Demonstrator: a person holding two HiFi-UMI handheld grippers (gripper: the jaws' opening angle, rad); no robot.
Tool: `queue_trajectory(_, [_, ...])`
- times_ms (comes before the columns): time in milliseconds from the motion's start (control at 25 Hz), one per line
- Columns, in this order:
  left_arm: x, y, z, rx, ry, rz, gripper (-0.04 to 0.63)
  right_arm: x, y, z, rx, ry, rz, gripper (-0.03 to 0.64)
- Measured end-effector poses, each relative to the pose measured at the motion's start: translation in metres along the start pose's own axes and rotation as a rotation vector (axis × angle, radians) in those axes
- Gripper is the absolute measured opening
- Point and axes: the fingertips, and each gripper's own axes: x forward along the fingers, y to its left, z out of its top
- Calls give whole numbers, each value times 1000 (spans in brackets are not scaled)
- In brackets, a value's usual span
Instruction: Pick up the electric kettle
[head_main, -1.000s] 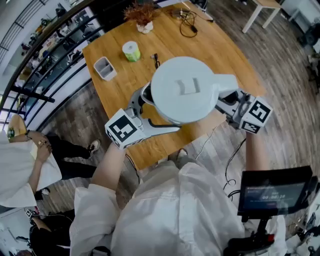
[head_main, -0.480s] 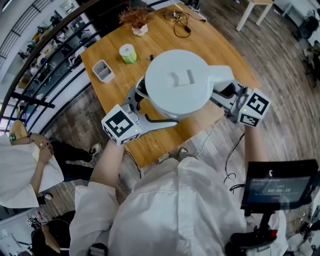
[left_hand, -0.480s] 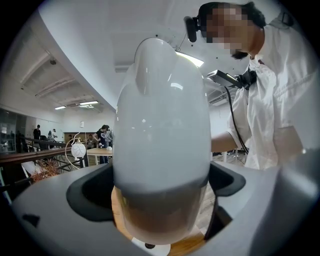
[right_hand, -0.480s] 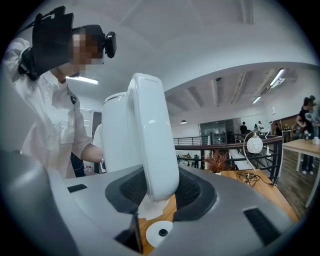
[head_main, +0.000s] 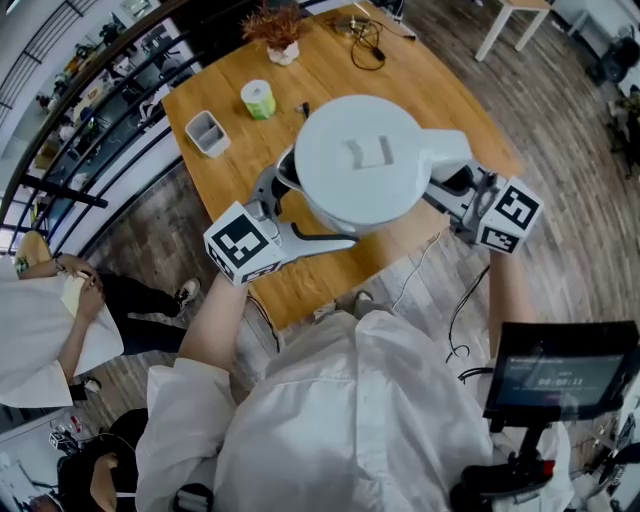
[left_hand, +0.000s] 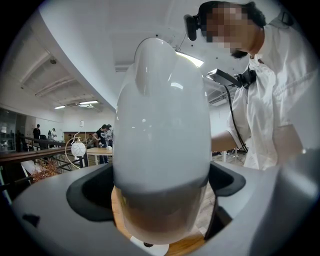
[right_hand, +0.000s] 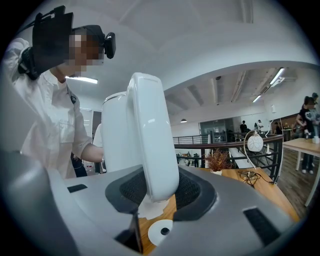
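- The left claw is clamped on the electric kettle. Its dark pads press the lower, see-through part of the body from both sides.
- The right claw is closed on the kettle's white handle. The handle stands upright between the two textured pads, with the kettle's body beyond it.
- In the head view the electric kettle hangs between the two claws, lid up. The left claw grips it from the lower left and the right claw from the right, at the handle.
- The kettle is clear of the desk. The right gripper view shows a white round base with a dark centre lying on the wood below the handle.
- Both claws point roughly level, toward each other across the kettle.
- The left marker cube sits at the end of a bare left forearm, which rises from a white sleeve. The right marker cube tops the right forearm.
- Further back on the desk are a grey tray, a green roll, a dried plant in a pot and a dark cable.
- A screen shows at the person's right.
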Motion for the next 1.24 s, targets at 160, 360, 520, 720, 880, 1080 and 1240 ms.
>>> queue_trajectory(160, [-1,0,-4,0,5,2,580,3,1,-3,-6,12,5,129])
queue_trajectory(360, [-4,2,-8,-7,8,4,580,7,1,-6,0,20,8,129])
queue_trajectory(520, [-6,5,-9,-8,3,4,580,10,-1,-6,2,22,6,129])
queue_trajectory(720, [-5,6,-11,-5,2,4,580,11,-1,-8,0,24,6,129])
queue_trajectory(880, [-5,7,-16,-9,7,4,580,13,-3,-12,5,27,7,129])
queue_trajectory(1080, [-6,9,-22,-12,11,5,580,16,-4,-17,9,32,8,129])
queue_trajectory(1240, [-6,9,-27,-16,9,3,580,18,-4,-23,15,35,7,127])
